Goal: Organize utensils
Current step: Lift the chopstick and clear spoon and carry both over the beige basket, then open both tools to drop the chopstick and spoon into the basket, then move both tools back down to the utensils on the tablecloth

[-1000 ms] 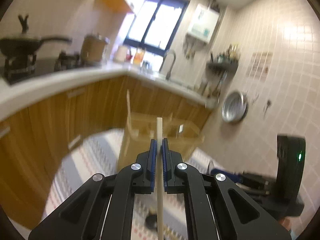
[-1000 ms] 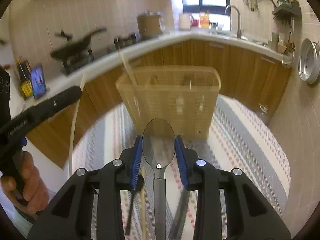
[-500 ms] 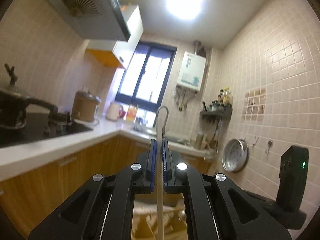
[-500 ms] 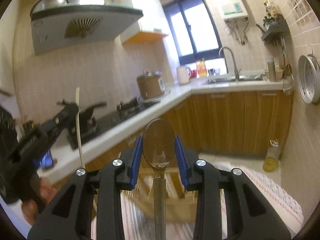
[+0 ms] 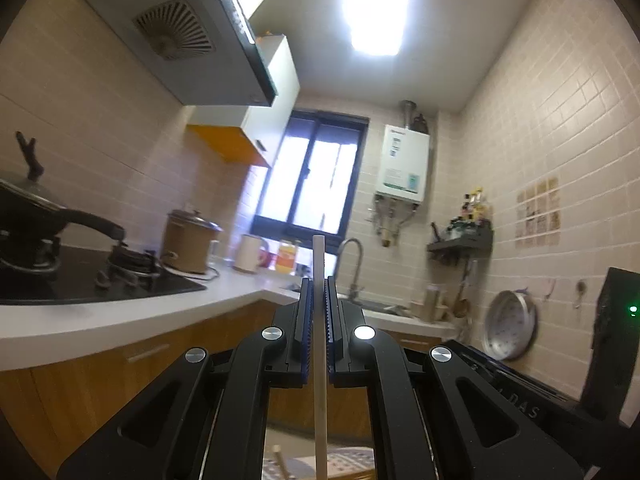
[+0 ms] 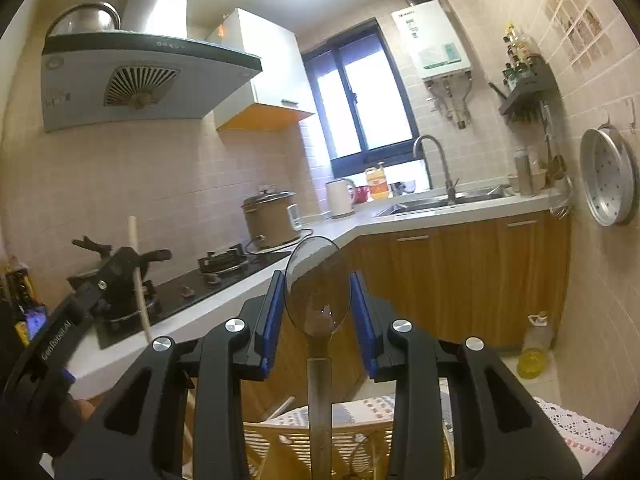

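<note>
Chopstick [image 5: 320, 344] first: a single pale wooden stick, plain and slender, square-cut at its top end, stands nearly upright between the blue ribbed pads of the left gripper [image 5: 319, 284], whose jaws are pressed together on it with its tip rising a little above the fingertips. Seen from the right wrist camera, the same left gripper [image 6: 120, 268] sits at the near left, in front of the black stove [image 6: 192, 288], with the stick [image 6: 138, 276] poking up past it and leaning slightly left at the top. A bit of a person's hand [image 6: 86, 410] shows low at the left edge under that tool.

Further right, the right gripper [image 6: 318, 280] pinches a spoon [image 6: 318, 288]. Its jaws stand partly apart, the blue pads touching the two edges of the oval bowl. The spoon is dark, glossy metal with a small glint in the bowl; the bowl points up and away, and the flat grey handle runs straight back toward the camera between the fingers.

Below the spoon handle, near the bottom of the view, lies the rim of a light woven basket [image 6: 280, 440] on a patterned cloth [image 6: 568, 428]. Behind everything run the white counter [image 6: 400, 216] and wooden cabinets [image 6: 460, 280].
</note>
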### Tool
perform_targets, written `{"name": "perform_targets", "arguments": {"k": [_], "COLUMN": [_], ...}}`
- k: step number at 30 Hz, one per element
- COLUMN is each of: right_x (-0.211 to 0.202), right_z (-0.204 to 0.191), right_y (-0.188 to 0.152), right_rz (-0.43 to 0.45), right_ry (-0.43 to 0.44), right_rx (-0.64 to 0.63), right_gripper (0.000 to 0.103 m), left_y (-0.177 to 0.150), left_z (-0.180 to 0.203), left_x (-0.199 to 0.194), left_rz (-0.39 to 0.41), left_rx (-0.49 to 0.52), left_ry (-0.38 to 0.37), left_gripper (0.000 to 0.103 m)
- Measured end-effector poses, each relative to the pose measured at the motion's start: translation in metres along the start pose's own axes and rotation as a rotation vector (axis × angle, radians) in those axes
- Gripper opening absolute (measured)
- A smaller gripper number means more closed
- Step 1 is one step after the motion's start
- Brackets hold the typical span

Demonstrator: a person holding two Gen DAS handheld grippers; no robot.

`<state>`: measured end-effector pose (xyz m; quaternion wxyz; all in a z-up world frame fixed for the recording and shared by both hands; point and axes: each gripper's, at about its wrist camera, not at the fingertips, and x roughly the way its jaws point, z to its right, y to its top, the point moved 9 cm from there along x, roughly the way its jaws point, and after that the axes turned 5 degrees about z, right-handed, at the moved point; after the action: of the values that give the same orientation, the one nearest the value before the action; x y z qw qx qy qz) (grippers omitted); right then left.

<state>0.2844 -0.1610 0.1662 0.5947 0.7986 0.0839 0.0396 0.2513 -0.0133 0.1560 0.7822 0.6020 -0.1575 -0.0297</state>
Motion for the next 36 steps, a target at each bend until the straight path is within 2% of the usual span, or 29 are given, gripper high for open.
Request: {"name": "perform_targets", "arguments": {"k": [3,11,15,19,20,21,24,31,33,36], "right_x": [-0.001,-0.004,-0.005,-0.011,-0.013,-0.016,-0.027,-0.064,-0.076,-0.100], "right_z": [-0.004,-0.008,-0.006,0.000,0.001,0.002,0.007,0.003,0.000,-0.002], "right_y": [-0.009,-0.022,-0.030,-0.034,-0.034,-0.034,-0.032,-0.029,-0.031,-0.032], "right_rz": [0.010,0.053,0.045,0.010,0.005,-0.003,-0.029,-0.070,-0.083,-0.092], "right_ry": [-0.013,-0.048,-0.043,-0.028,-0.028,-0.022,-0.009,0.006,0.014,0.016], "right_rx": [-0.032,-0.106,-0.110,-0.084,-0.078,-0.073,-0.047,-0.070,-0.073,-0.090], "right_gripper": [0.030,0.030,0.030,0.031,0.031,0.031,0.031,0.032,0.042,0.045], "left_y": [-0.008,-0.023,-0.032,-0.037,-0.037,-0.038,-0.034,-0.023,-0.021,-0.021], "left_z": [-0.008,-0.010,-0.005,-0.004,-0.004,-0.006,-0.010,-0.005,-0.003,0.001], "left_x": [0.001,0.002,0.000,-0.002,-0.004,-0.007,-0.019,-0.055,-0.067,-0.085], "left_rz": [-0.002,0.013,0.016,-0.021,-0.028,-0.045,-0.061,-0.103,-0.118,-0.152], "left_rx": [0.002,0.001,0.035,0.039,0.036,0.027,-0.002,-0.012,-0.012,-0.009], "left_ry": [0.047,0.082,0.097,0.088,0.086,0.080,0.082,0.069,0.068,0.063], "left_gripper": [0.003,0.003,0.004,0.005,0.012,0.025,0.035,0.040,0.042,0.042]}}
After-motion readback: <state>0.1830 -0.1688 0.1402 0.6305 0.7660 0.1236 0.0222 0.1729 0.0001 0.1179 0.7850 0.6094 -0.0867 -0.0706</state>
